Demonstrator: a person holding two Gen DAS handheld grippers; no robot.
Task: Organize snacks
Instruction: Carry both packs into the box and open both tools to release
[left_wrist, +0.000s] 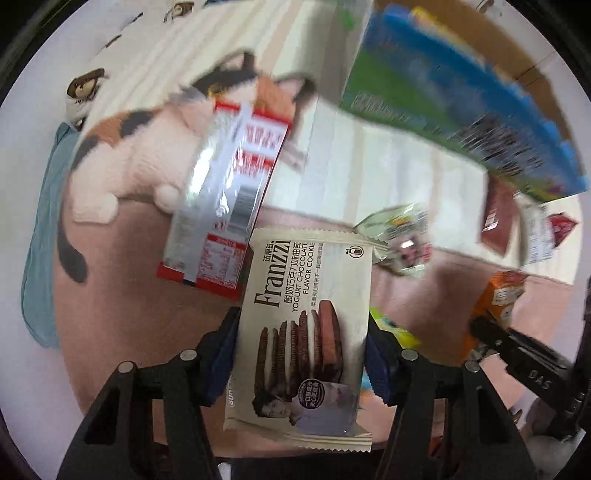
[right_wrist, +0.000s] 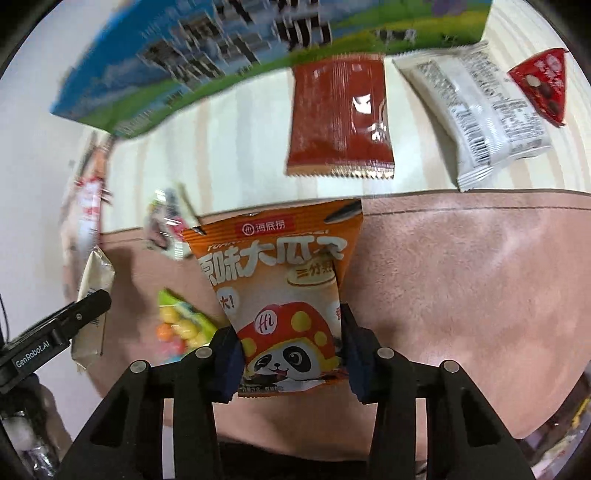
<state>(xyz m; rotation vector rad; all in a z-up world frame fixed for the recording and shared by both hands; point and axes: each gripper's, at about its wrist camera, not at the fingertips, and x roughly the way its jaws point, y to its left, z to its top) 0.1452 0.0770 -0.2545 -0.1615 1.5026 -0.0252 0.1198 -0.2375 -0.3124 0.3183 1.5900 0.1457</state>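
My left gripper (left_wrist: 301, 328) points down and is shut on a cream Franzzi yogurt chocolate cookie packet (left_wrist: 306, 295), its blue pads pressing on both long edges. My right gripper (right_wrist: 290, 332) is shut on an orange seed packet (right_wrist: 280, 269) with a panda in a red cap, lifted above the pink mat (right_wrist: 461, 295). In the left wrist view the orange packet (left_wrist: 495, 306) shows at the right edge. The cookie packet's edge (right_wrist: 92, 295) shows at the left of the right wrist view.
On the cream striped cloth (right_wrist: 240, 166) lie a red-brown packet (right_wrist: 340, 118), a white packet (right_wrist: 476, 114) and a red triangular packet (right_wrist: 543, 85). A blue-green box (right_wrist: 221, 55) stands behind. A bright candy bag (right_wrist: 181, 325), a red-silver packet (left_wrist: 225, 192) and a plush calico cat (left_wrist: 140, 155) lie nearby.
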